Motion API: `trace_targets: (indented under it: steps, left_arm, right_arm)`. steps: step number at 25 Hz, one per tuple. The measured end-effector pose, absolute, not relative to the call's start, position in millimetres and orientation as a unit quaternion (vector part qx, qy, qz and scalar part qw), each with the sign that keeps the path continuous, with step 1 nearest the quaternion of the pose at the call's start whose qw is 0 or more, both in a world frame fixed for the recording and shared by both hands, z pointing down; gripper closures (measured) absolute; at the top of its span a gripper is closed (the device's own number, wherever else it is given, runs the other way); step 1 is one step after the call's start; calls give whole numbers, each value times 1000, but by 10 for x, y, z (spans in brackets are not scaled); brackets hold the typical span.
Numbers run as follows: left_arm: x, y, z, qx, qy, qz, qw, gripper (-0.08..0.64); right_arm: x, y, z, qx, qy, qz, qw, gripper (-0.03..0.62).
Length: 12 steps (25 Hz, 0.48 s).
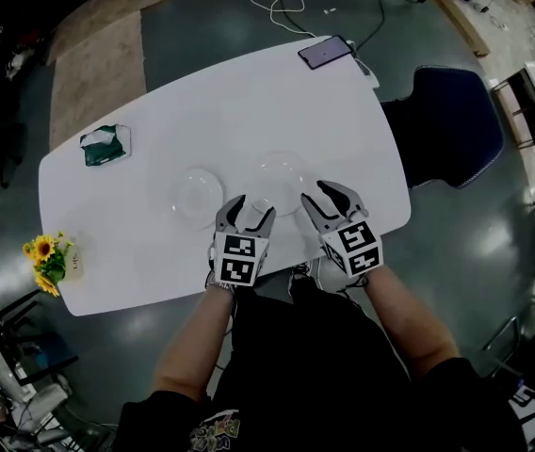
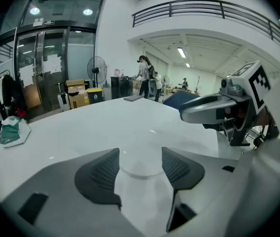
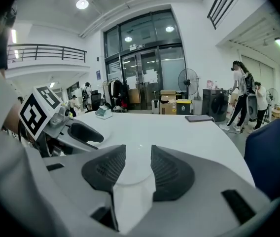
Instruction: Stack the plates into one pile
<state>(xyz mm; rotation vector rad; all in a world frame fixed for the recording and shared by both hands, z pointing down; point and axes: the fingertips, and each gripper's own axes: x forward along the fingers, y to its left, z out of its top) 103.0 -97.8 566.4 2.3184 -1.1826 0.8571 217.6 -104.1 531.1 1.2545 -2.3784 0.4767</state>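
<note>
Overhead, left plate (image 1: 197, 196) beside right plate (image 1: 280, 179); close-up, left claw (image 2: 140, 154) and right claw (image 3: 137, 149) agape.

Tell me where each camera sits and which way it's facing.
Head view: on the person's head, looking steeply down at the white table, two clear plates, left gripper, right gripper, both arms.
Left gripper view: on the left gripper, looking along its open jaws across the table; right gripper at right.
Right gripper view: on the right gripper, looking along its open jaws toward glass doors; left gripper at left.
Shared: all three show the green packet.
</note>
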Motion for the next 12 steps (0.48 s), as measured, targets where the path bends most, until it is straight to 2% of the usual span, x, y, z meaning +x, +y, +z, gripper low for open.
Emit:
trace_targets:
  steps: [6, 12]
  left_arm:
    - [1134, -978, 5833, 823, -427, 331, 174, 285]
    - [1152, -1015, 5935, 813, -441, 335, 181, 319]
  right_arm:
    - [2263, -1053, 5431, 434, -859, 178, 206, 419]
    - [2340, -1086, 5509, 428, -860, 184, 207, 419]
